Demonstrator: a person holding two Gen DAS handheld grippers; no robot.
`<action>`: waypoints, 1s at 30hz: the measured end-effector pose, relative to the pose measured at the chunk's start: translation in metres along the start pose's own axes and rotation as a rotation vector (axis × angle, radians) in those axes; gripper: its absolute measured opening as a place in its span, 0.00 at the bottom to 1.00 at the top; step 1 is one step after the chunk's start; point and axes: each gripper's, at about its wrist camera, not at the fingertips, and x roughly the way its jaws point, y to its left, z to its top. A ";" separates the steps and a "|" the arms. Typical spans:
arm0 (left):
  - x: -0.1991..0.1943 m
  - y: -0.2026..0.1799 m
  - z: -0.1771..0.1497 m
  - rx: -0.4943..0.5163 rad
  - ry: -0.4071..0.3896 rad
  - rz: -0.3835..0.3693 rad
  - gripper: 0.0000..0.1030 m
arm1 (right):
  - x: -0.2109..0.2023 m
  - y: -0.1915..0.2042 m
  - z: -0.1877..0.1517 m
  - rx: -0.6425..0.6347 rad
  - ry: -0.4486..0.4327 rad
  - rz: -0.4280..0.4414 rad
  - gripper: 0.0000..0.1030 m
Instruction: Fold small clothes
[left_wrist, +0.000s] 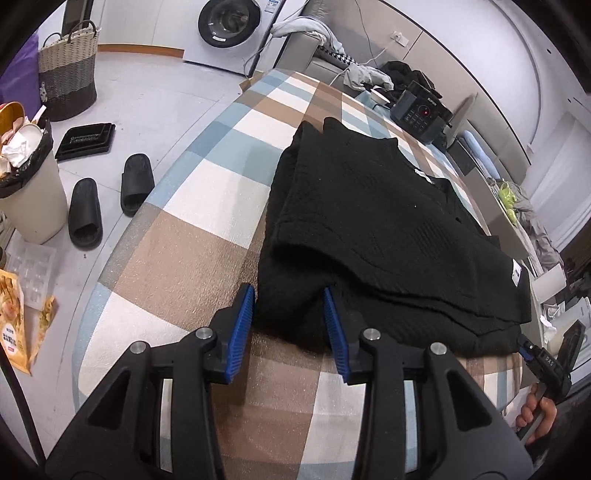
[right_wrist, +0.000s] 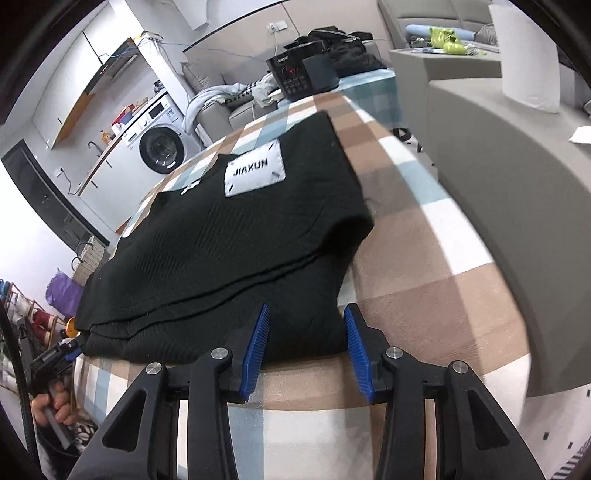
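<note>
A black knit sweater (left_wrist: 369, 206) lies folded on the checked tablecloth (left_wrist: 177, 258), its white "JIAXUN" patch (right_wrist: 255, 173) facing up. My left gripper (left_wrist: 290, 295) stands open around the sweater's near left corner. The cloth lies between the blue pads (left_wrist: 242, 325), which do not pinch it. My right gripper (right_wrist: 306, 314) is open in the same way around the near right corner of the sweater (right_wrist: 229, 240). Each gripper shows at the edge of the other's view, held by a hand (left_wrist: 539, 417), at the sweater's near hem.
A dark appliance (right_wrist: 295, 74) stands at the table's far end among loose clothes. A grey sofa (right_wrist: 498, 177) runs close along the right side. On the floor to the left are a full bin (left_wrist: 29, 199), black slippers (left_wrist: 136, 181), a woven basket (left_wrist: 68, 70) and a washing machine (left_wrist: 229, 26).
</note>
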 end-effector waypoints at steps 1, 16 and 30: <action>-0.001 0.000 0.000 -0.002 0.001 0.001 0.36 | 0.001 0.003 0.001 -0.007 -0.004 -0.006 0.41; -0.050 0.004 0.002 -0.079 -0.073 -0.075 0.53 | -0.018 0.014 0.020 0.059 -0.056 0.094 0.46; 0.028 -0.014 0.031 -0.140 0.015 -0.146 0.53 | -0.005 0.017 0.011 0.090 -0.026 0.125 0.46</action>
